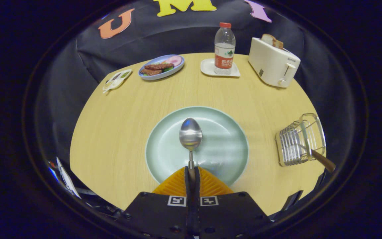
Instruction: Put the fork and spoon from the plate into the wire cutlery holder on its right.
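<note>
The gripper (191, 174) has its fingers closed tight on the handle of the spoon (190, 134), gripping low on the stem so the bowl juts straight ahead of the fingertips, over the middle of the plate (224, 156). Whether the bowl touches the plate or hangs just above it I cannot tell. Off to the right of the fingers, apart from the plate, stands the wire cutlery holder (297, 142) with a wooden-handled utensil (322, 160), likely the fork, leaning out of it. So the spoon looks like the last piece. Farther on across the table (118, 132) stand a water bottle (224, 49) and a toaster (272, 61).
</note>
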Demonstrator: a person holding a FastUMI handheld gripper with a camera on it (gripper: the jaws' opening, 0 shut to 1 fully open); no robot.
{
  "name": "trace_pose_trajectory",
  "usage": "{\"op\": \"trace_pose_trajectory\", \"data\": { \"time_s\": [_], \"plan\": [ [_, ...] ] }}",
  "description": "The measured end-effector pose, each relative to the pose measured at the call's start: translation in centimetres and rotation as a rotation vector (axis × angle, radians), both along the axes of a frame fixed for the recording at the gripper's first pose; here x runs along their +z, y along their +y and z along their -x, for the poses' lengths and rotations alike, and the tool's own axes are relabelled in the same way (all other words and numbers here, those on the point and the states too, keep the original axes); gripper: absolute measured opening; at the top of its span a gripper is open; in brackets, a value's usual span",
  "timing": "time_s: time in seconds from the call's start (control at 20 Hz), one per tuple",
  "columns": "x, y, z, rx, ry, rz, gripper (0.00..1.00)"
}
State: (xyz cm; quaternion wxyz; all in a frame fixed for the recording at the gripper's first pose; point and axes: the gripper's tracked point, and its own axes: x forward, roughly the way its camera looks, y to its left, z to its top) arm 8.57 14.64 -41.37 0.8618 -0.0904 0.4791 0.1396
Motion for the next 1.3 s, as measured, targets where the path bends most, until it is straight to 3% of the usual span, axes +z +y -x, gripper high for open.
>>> {"op": "trace_pose_trajectory", "data": {
  "time_s": [0.5,0.75,1.15,1.3],
  "plan": [
    [8.9,-7.9,-2.2,-0.019,-0.067,-0.048,0.01],
    [12.4,-10.6,-3.8,0.008,-0.093,-0.067,0.01],
    [12.9,-17.7,-6.0,0.037,-0.011,0.056,0.01],
    [12.0,-19.4,-5.6,0.037,0.086,0.070,0.01]
  ]
}}
